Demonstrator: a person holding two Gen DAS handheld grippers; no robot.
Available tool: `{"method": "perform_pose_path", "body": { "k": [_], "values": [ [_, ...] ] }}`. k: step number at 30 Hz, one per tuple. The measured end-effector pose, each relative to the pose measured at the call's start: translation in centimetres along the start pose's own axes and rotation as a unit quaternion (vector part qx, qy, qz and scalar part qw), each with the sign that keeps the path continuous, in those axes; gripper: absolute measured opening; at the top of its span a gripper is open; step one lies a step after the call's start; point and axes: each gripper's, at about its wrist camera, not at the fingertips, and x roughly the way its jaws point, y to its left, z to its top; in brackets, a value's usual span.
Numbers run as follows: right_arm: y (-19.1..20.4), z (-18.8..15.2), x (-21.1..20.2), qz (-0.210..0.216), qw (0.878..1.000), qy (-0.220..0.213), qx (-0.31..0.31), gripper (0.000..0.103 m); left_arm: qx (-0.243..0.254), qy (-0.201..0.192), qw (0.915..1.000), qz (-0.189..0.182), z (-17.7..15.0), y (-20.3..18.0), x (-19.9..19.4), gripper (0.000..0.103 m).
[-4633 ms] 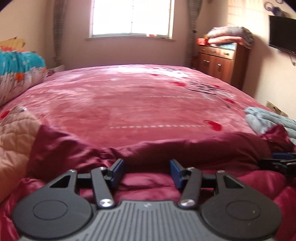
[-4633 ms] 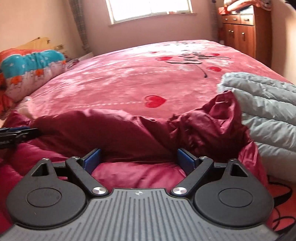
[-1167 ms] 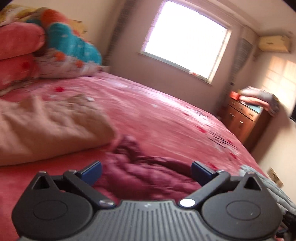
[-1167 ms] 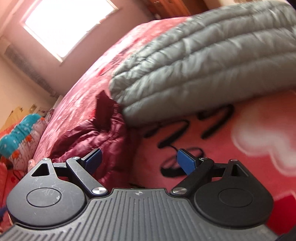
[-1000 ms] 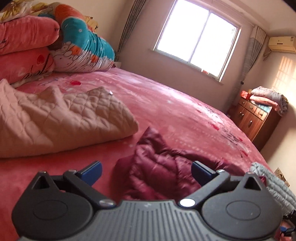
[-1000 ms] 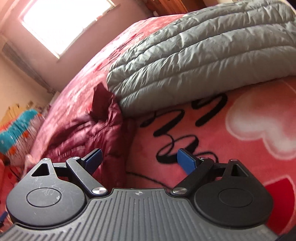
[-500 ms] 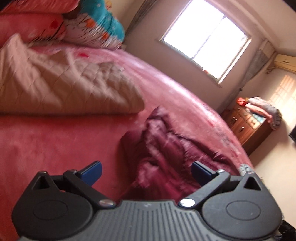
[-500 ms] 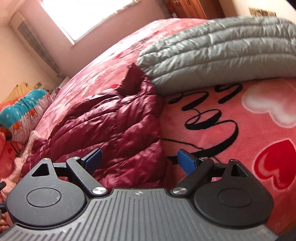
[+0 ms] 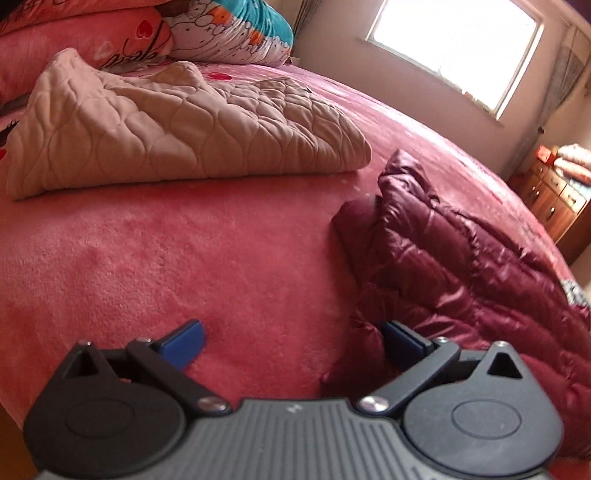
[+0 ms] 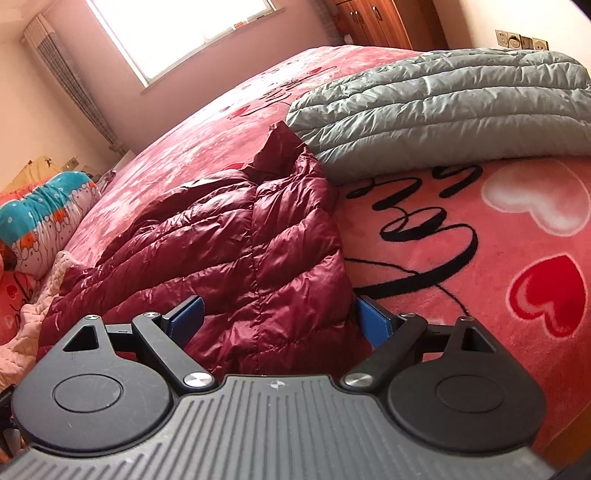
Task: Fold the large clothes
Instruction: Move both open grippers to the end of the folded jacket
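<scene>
A maroon puffer jacket [image 9: 461, 258] lies folded on the pink bedspread [image 9: 184, 251]. In the left wrist view it fills the right side, and my left gripper [image 9: 291, 343] stands open low over the bedspread at the jacket's near left corner, its right finger against the fabric. In the right wrist view the jacket [image 10: 229, 243] spreads left of centre. My right gripper [image 10: 279, 317] is open, with the jacket's near right corner between its blue pads [image 10: 371, 321], not pinched.
A beige quilted garment [image 9: 177, 125] lies folded to the left. A grey puffer jacket [image 10: 436, 103] rests at the right, touching the maroon one. Pillows [image 9: 229, 33] are stacked at the bed's head. A wooden dresser [image 9: 554, 199] stands by the far wall.
Both grippers, earlier close over the jacket's near edge, swung out to its two ends and dropped low. The jacket now lies narrower, folded over.
</scene>
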Motion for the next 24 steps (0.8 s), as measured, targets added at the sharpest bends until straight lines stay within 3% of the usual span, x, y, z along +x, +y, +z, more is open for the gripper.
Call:
{"method": "perform_pose_path", "body": {
  "k": [5, 8, 11, 13, 17, 22, 24],
  "values": [
    [-0.5, 0.2, -0.4, 0.009, 1.0, -0.007, 0.006, 0.103, -0.019, -0.014, 0.9996, -0.018, 0.6, 0.4, -0.9, 0.1],
    [-1.6, 0.7, -0.3, 0.021, 0.999, -0.02, 0.028, 0.103, -0.042, -0.046, 0.9952, -0.076, 1.4, 1.2, -2.6, 0.1],
    [-3.4, 1.6, 0.3, 0.031, 0.997, -0.03, 0.064, 0.103, -0.073, -0.059, 0.9831, -0.157, 2.4, 1.9, -3.2, 0.101],
    [-4.7, 2.1, 1.0, 0.044, 0.994, -0.029, 0.094, 0.103, -0.088, -0.06, 0.9767, -0.187, 3.0, 2.0, -3.0, 0.101],
    [-6.7, 2.9, 3.2, 0.064, 0.988, -0.015, 0.138, 0.103, -0.093, -0.038, 0.9718, -0.213, 4.0, 0.9, -1.6, 0.101],
    [-7.9, 4.0, 6.1, 0.095, 0.984, 0.009, 0.151, 0.103, -0.089, -0.004, 0.9713, -0.221, 5.8, -0.3, 1.1, 0.101],
    [-8.1, 4.5, 7.2, 0.103, 0.983, 0.016, 0.15, 0.103, -0.106, 0.013, 0.9673, -0.23, 6.1, -0.1, 2.1, 0.101]
  ]
}}
